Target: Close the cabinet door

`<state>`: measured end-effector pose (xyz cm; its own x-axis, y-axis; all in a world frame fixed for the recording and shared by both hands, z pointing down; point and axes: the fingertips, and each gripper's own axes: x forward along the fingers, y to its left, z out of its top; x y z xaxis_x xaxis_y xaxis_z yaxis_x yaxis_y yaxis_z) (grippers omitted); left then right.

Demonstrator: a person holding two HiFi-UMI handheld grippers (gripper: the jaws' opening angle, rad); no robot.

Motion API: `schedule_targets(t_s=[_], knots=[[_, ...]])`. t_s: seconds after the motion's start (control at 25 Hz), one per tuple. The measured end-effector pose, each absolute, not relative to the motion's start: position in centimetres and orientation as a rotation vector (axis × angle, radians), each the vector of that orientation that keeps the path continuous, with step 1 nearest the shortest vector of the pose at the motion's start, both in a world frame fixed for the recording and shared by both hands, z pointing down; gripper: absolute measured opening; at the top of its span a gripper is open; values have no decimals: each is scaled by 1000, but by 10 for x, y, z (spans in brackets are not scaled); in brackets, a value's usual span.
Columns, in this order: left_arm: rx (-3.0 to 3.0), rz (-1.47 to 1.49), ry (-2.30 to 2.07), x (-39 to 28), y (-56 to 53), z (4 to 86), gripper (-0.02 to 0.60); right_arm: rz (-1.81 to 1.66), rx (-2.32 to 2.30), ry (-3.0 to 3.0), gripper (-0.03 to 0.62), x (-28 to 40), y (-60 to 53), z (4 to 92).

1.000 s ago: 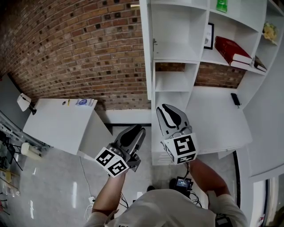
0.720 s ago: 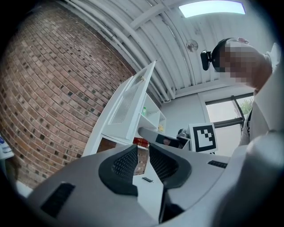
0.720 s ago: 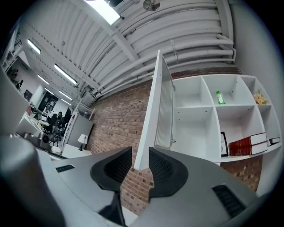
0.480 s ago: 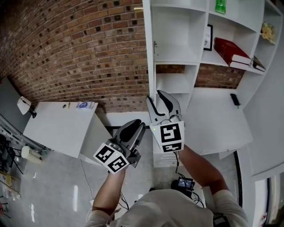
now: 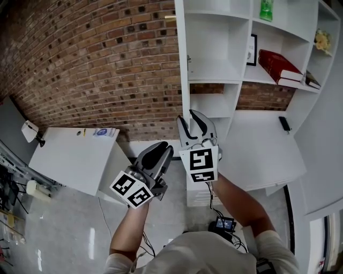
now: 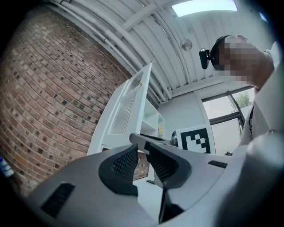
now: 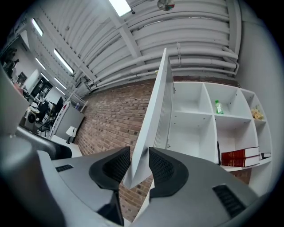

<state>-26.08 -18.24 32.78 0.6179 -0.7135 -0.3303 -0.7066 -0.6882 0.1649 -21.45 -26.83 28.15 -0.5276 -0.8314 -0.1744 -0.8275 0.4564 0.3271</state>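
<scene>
The white cabinet door (image 5: 179,59) stands open, edge-on to me, at the left side of the white shelf unit (image 5: 214,69). My right gripper (image 5: 188,119) is at the door's lower edge with its jaws spread wide on either side of it. In the right gripper view the door (image 7: 157,119) runs between the black pads (image 7: 162,166), and no firm press shows around the right gripper (image 7: 139,153). My left gripper (image 5: 161,150) hangs lower left, apart from the door. A narrow gap shows between the left gripper's (image 6: 141,150) pads, and nothing is in it.
A brick wall (image 5: 96,64) runs behind the door. A white desk (image 5: 75,155) stands at the left, and a low white counter (image 5: 257,144) lies under the shelves. A red book (image 5: 276,61) and a green bottle (image 5: 267,6) sit on the shelves. A small device with cables (image 5: 222,222) lies on the floor.
My right gripper has moved left and up from in front of the counter to the door's lower edge, and its jaws have spread wider. The left gripper has risen a little.
</scene>
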Motion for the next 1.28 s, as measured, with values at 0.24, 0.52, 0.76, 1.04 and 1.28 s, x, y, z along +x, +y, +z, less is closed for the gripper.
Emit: schedule_targets(t_s=[0.24, 0.52, 0.76, 1.04, 1.28], knots=[[2833, -587, -1244, -266, -188, 316, 72, -572, 1553, -2661, 150, -218, -274, 279], [2832, -584, -1214, -265, -197, 309, 72, -588, 1576, -2642, 152, -215, -276, 276], [2861, -565, -1203, -257, -204, 298, 72, -606, 1599, -2616, 149, -201, -277, 274], [2979, -532, -1232, -238, -216, 268, 72, -591, 1613, -2634, 137, -173, -280, 274], [3055, -493, -1264, -212, -231, 242, 72, -571, 1600, -2657, 129, -149, -285, 274]])
